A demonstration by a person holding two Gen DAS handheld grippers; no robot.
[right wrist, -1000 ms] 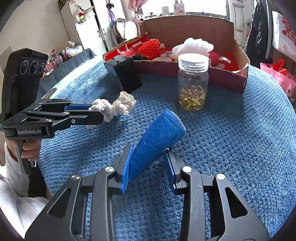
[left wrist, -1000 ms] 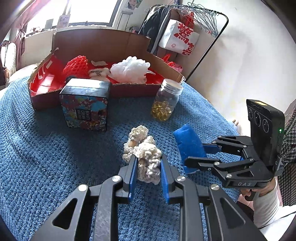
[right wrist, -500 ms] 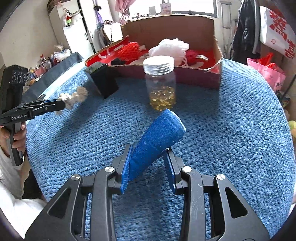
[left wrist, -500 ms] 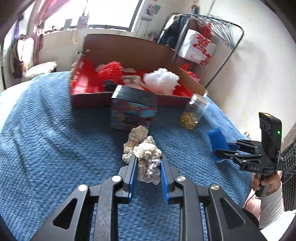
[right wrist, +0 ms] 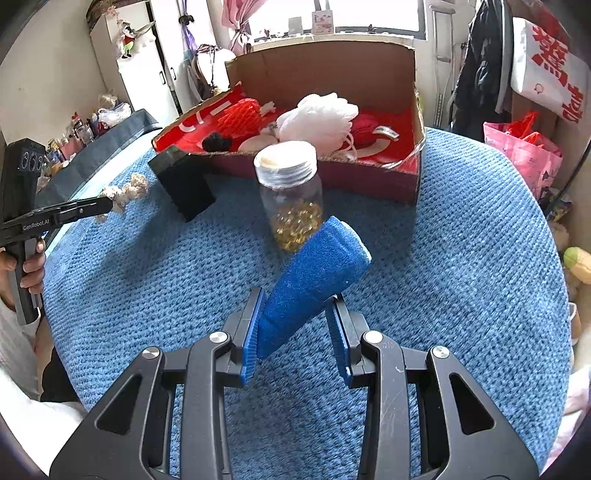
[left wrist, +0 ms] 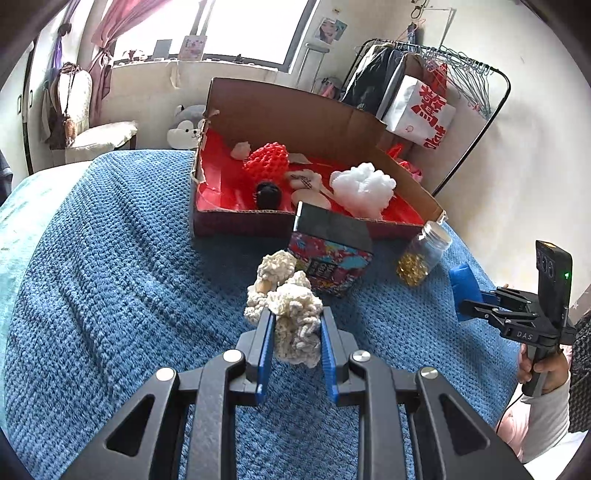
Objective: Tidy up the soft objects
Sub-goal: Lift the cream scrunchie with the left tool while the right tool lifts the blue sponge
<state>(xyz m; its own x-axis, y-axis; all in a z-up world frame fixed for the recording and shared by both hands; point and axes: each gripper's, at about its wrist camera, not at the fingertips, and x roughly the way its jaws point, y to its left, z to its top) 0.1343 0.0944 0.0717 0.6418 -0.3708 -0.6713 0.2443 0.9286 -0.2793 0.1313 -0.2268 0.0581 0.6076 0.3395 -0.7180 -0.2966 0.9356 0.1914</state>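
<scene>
The left gripper (left wrist: 296, 334) clamps a cream knitted toy (left wrist: 288, 306), the right gripper (right wrist: 295, 328) a blue sponge (right wrist: 312, 280), both lifted for carrying (presumably) toward the cardboard box (left wrist: 295, 122) ahead, beyond tin (left wrist: 328, 258) and jar (right wrist: 290, 195).

Home bedroom. Bed with blue knit blanket (left wrist: 110, 258) fills the frame. Window (left wrist: 255, 26) with pink curtain (left wrist: 110, 22) at 12 o'clock, plush toy (left wrist: 184, 125) on the floor below it. Clothes rack (left wrist: 461, 74) with hangers, dark coat and white bag at 1 o'clock. White cabinet (right wrist: 147, 74) at 10 o'clock, cluttered shelf of small items (right wrist: 85, 129) at 9.
</scene>
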